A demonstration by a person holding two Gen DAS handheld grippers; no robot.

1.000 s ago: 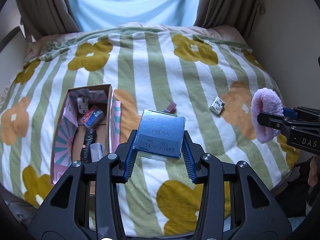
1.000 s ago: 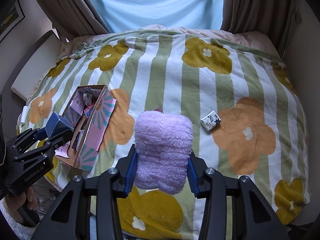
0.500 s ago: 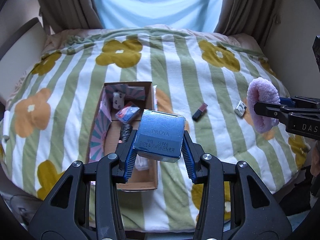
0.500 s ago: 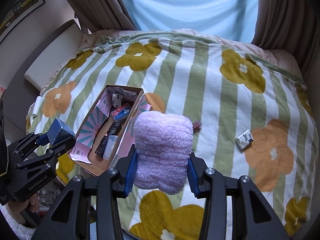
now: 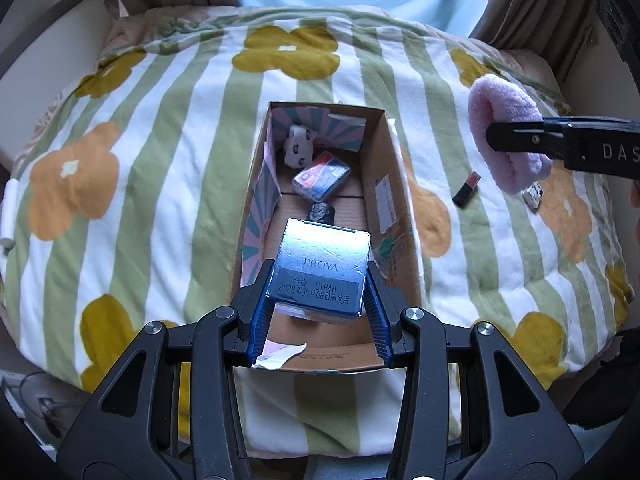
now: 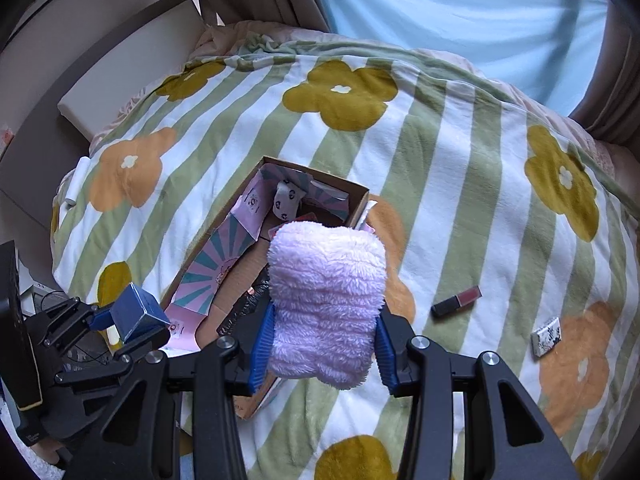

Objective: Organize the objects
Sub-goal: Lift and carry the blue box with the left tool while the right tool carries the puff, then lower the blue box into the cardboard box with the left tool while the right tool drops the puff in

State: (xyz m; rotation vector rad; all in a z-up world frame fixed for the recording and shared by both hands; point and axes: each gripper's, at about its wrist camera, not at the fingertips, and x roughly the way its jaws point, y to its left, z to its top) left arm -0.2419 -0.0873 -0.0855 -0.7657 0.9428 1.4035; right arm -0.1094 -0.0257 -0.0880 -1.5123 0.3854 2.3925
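Observation:
My left gripper point(image 5: 318, 304) is shut on a blue PROYA box point(image 5: 322, 270), held above the near end of an open cardboard box point(image 5: 386, 184) on the bed. Inside lie a white spotted item point(image 5: 296, 148), a blue-and-red packet point(image 5: 322, 176) and a dark object point(image 5: 320, 213). My right gripper point(image 6: 322, 344) is shut on a fluffy pink pad point(image 6: 326, 300), which hangs over the cardboard box's point(image 6: 358, 200) right side. In the left wrist view the pink pad point(image 5: 504, 132) sits right of the box. A lipstick point(image 6: 456, 301) and a small patterned packet point(image 6: 547, 337) lie on the blanket.
The bed carries a green-striped blanket with yellow and orange flowers point(image 5: 168, 148). Curtains and a bright window point(image 6: 460, 12) stand behind it. A pale headboard or wall panel point(image 6: 128, 64) runs along the left. The lipstick point(image 5: 466, 189) and packet point(image 5: 532, 196) lie right of the box.
Both grippers have swung left toward the cardboard box. The blue box now hangs over the box's near end, and the pink pad now overlaps the box's right side.

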